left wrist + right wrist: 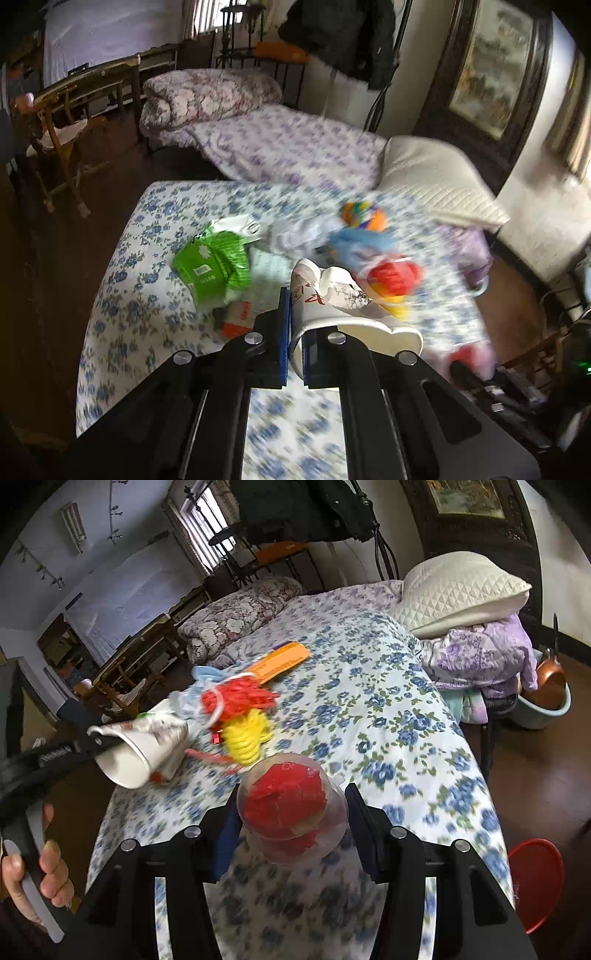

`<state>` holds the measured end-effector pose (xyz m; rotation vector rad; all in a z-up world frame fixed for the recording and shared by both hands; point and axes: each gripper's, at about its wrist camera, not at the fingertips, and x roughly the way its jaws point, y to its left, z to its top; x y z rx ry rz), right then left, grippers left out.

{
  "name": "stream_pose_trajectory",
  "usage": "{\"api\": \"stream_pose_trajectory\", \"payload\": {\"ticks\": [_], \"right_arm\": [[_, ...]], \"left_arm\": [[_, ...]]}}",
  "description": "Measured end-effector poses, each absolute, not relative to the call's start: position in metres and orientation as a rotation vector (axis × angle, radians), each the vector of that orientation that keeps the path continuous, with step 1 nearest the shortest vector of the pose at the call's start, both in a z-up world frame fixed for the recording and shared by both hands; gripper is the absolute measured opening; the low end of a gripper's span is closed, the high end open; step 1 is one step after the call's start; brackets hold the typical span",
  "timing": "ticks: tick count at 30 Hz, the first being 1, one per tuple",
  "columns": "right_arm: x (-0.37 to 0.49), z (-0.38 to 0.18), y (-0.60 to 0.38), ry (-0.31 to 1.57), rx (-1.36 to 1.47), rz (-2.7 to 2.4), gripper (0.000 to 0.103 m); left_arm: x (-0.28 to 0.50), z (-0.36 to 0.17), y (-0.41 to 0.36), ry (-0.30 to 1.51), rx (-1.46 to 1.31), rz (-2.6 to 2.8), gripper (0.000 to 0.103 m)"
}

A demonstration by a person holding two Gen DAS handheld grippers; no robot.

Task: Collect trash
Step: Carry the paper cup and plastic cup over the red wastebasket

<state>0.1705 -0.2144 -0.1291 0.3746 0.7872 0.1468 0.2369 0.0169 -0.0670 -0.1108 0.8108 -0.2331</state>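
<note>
Fingers of my left gripper [294, 338] sit narrow at bottom centre of the left wrist view, pinching one wall of a white paper cup [334, 306]; one finger is inside the cup mouth, the other outside. The cup is crushed, lies tilted, and its open rim faces the camera.

My right gripper [291, 823] occupies bottom centre of the right wrist view. Its fingers stand moderately wide, on either side of a clear plastic cup [291, 812] with red material inside. The frame is blurred here, and I cannot tell whether the pads touch the cup walls.

At left of the right wrist view, the paper cup appears again on the left gripper's tip, above the edge of the blue-flowered bedspread [388, 709].

Beyond the grippers, loose trash lies on the bedspread: a green packet [212, 264] at centre left of the left wrist view, a red and yellow tangle [243, 716] just beyond the clear cup, and an orange flat item [282, 661] further up.

A white quilted pillow [461, 590] rests at upper right. A red basin [535, 882] sits on the floor at lower right.
</note>
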Motion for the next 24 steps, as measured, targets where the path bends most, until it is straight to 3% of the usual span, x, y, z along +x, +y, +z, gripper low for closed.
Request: {"api": "stream_pose_trajectory", "payload": {"ticks": [15,24], "right_arm": [[0.07,-0.074,-0.262,0.718,0.351,0.054,0.054],[0.017,-0.069,-0.319,0.709,0.325,-0.007,0.054]], "left_arm": [[0.116,-0.042,-0.046,0.83,-0.149,-0.456,0.006],[0.082,-0.038,-0.123,0.845,0.0,-0.538,0.006]]}}
